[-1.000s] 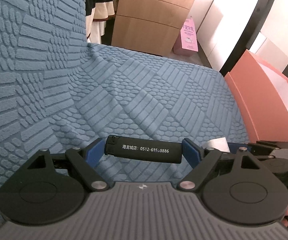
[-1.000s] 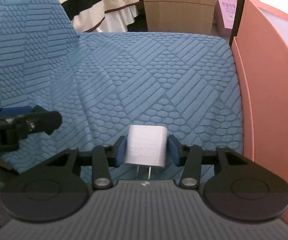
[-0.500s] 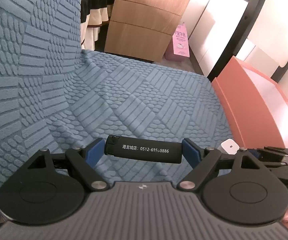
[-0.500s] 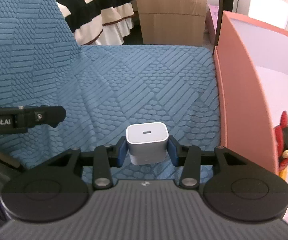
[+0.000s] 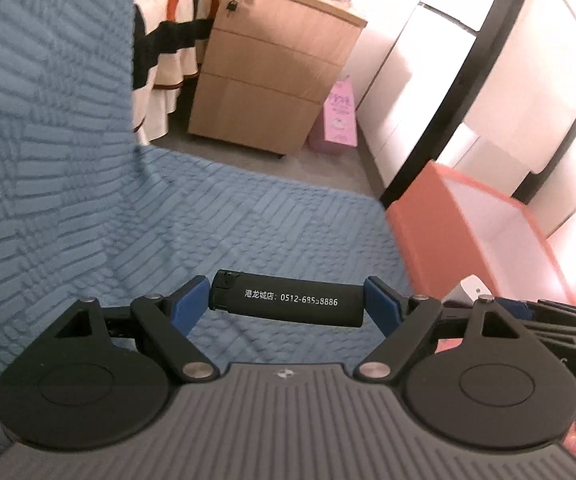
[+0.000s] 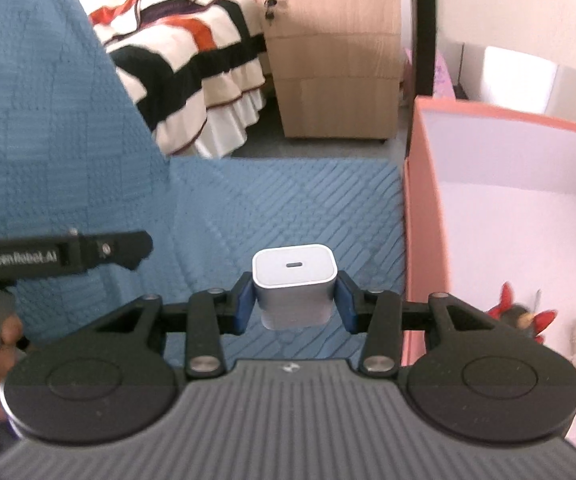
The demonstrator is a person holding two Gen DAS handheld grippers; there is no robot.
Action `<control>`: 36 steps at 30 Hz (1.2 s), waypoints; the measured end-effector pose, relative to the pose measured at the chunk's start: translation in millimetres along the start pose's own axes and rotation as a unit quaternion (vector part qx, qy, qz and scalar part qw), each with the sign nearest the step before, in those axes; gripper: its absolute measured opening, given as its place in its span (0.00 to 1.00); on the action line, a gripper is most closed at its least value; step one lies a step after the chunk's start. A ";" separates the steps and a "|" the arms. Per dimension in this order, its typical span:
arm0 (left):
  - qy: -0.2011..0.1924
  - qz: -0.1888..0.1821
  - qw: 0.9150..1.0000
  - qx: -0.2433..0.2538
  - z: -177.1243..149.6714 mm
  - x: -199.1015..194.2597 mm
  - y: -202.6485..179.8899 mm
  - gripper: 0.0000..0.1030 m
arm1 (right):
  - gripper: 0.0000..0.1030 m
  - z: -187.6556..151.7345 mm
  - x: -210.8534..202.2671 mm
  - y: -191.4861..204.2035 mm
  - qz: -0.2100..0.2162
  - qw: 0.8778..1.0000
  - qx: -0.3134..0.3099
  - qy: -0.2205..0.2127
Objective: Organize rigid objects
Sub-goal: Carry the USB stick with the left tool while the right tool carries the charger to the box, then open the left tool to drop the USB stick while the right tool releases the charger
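Here, in the left wrist view, the left tongs (image 5: 288, 304) are closed on a black cylindrical lighter with white printed lettering (image 5: 288, 304), gripped at its 2 ends by the blue pads (image 5: 190, 306), so its long axis runs straight across from left to right, square to the fingers. It hangs above the blue textured sofa cover (image 5: 248, 216). The salmon-pink open box with a pale lining (image 5: 419, 232) lies to the right and a little farther off. The right tongs show at the right edge, nearer that box.

In the right wrist view, the right tongs (image 6: 295, 298) are clamped on the 2 sides of a small white cube-shaped USB charger (image 6: 293, 284), its port face turned up. The box wall (image 6: 423, 240) stands just to the right of the charger, and a red and black toy (image 6: 517, 312) already lies inside, with a pale item too blurred to name. Judging by this, the right hand is closer to the box and would need only a short rightward carry over the wall; the lighter must travel farther right.
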State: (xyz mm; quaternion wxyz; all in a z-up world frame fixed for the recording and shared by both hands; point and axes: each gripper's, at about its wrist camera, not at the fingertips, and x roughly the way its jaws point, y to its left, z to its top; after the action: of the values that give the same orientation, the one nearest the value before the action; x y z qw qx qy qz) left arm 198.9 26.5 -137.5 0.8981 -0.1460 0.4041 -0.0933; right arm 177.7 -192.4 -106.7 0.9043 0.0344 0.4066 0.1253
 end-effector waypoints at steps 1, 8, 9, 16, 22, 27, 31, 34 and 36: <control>-0.005 -0.002 1.000 0.003 1.9 -1.0 -6.7 0.84 | 0.44 3.3 -4.4 -1.9 -0.001 1.000 0.002 -0.006; -0.034 -0.016 0.999 0.030 15.0 -10.5 -44.3 0.84 | 0.45 25.0 -31.1 -17.8 -0.006 0.999 0.019 -0.044; -0.037 -0.021 0.999 0.030 16.9 -12.1 -48.4 0.84 | 0.44 27.3 -34.6 -20.5 -0.007 0.998 0.022 -0.050; -0.058 -0.051 0.996 0.038 36.1 -19.5 -84.5 0.84 | 0.45 37.6 -56.6 -38.4 -0.021 0.996 0.037 -0.081; -0.065 -0.072 0.994 0.054 44.7 -25.0 -121.8 0.84 | 0.45 43.8 -78.2 -52.7 -0.032 0.993 0.039 -0.103; -0.065 -0.091 0.991 0.068 45.6 -25.8 -157.5 0.84 | 0.45 43.2 -97.5 -70.8 -0.047 0.991 0.048 -0.117; -0.063 -0.102 0.990 0.075 42.8 -21.9 -184.5 0.84 | 0.45 39.6 -110.6 -87.5 -0.065 0.988 0.054 -0.127; -0.053 -0.114 0.989 0.079 39.2 -15.4 -203.3 0.84 | 0.45 34.4 -114.6 -101.8 -0.075 0.987 0.065 -0.128; -0.047 -0.116 0.989 0.084 35.0 -10.2 -214.7 0.84 | 0.45 28.7 -117.8 -112.2 -0.076 0.986 0.075 -0.127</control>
State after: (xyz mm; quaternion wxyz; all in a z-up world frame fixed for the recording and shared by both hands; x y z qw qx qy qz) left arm 207.9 -165.9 -35.8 0.9084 -0.1200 0.3326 -0.2232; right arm 146.2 -329.7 -20.4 0.9503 0.0869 0.2982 0.0200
